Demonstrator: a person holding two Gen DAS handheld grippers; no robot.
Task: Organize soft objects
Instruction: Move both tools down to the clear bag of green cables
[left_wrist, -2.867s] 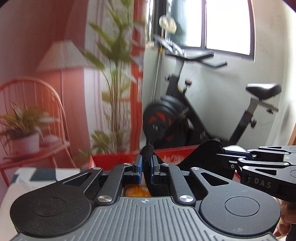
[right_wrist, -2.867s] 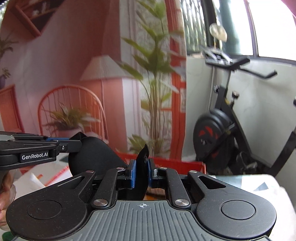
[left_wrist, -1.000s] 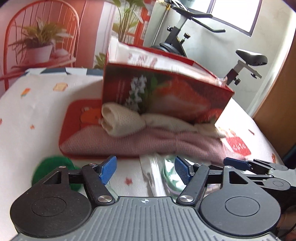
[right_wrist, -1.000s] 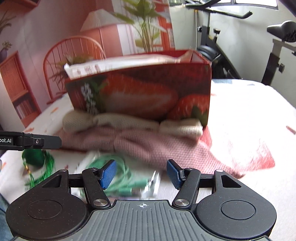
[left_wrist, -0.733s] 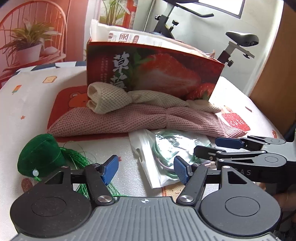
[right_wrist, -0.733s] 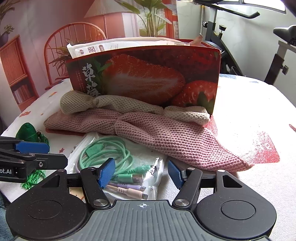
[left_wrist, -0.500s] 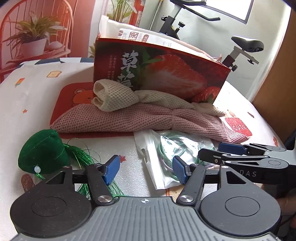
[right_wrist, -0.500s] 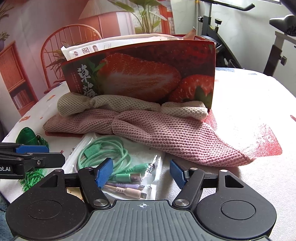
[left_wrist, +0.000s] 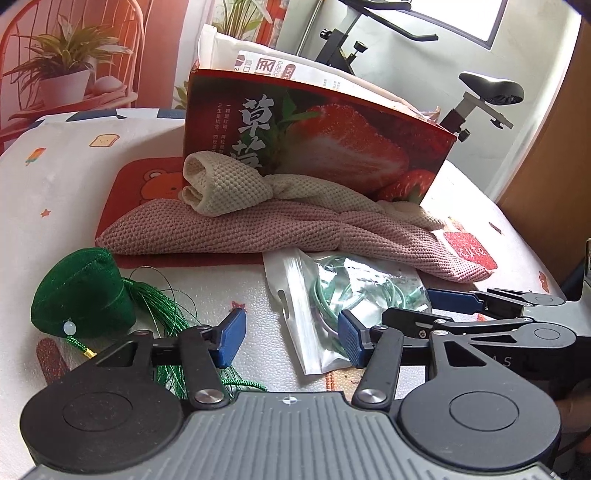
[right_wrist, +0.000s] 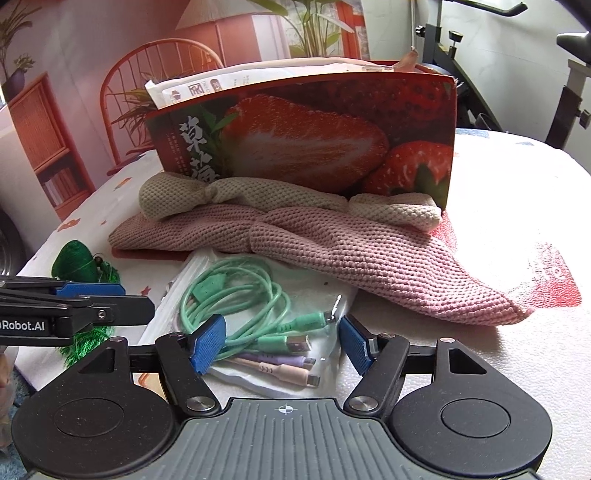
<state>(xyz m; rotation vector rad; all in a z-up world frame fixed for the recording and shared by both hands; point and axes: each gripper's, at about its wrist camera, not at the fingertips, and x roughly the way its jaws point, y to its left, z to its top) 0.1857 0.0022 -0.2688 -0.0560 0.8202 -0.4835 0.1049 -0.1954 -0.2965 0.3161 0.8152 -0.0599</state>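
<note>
Left gripper spread over bare white printed tablecloth, jaws just been closing, nothing between. Right gripper spread above clear bag of coiled green cables, untouched. Pink knitted cloth under cream knitted cloth, against red strawberry-printed box. Green velvet tasselled pouch near left edge.

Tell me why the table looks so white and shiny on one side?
In the right wrist view, daylight washes out the tablecloth right of the strawberry box, hiding its print. In the left wrist view, the cable bag glints with glare, and the fisheye lens bends the table's edges.
</note>
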